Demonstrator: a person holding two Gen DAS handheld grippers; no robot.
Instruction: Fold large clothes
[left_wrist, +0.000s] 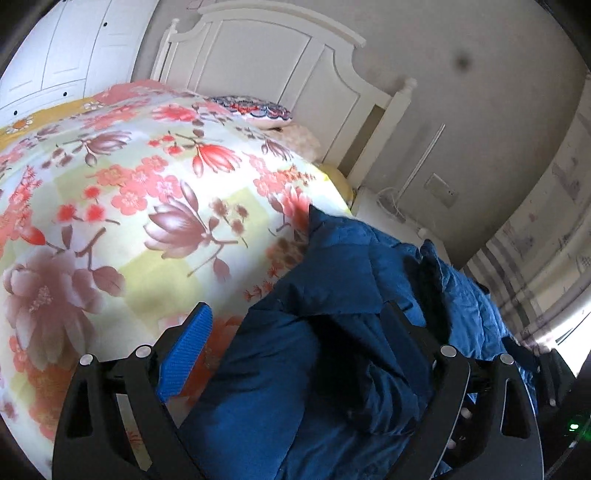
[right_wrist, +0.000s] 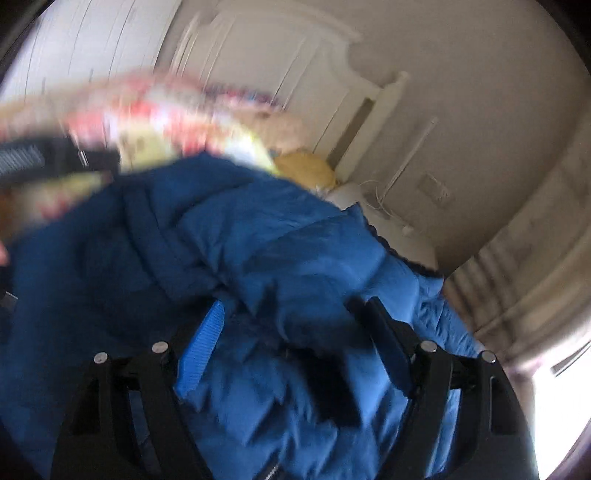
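A large blue padded jacket (left_wrist: 332, 317) lies bunched on the bed's floral quilt (left_wrist: 129, 192). My left gripper (left_wrist: 295, 325) is open, its jaws wide apart around a fold of the jacket; the blue left pad shows, the right finger sinks into the fabric. In the blurred right wrist view the same jacket (right_wrist: 240, 251) fills the lower frame. My right gripper (right_wrist: 295, 328) is open too, jaws spread over a raised fold. The other gripper's body (right_wrist: 44, 158) shows at the left edge.
A white headboard (left_wrist: 266, 62) stands at the far end, with a patterned pillow (left_wrist: 255, 109) before it. A white wardrobe (left_wrist: 62, 48) is at the left. A white nightstand with cables (left_wrist: 388, 206) sits beside the bed, a curtain (left_wrist: 535, 240) at the right.
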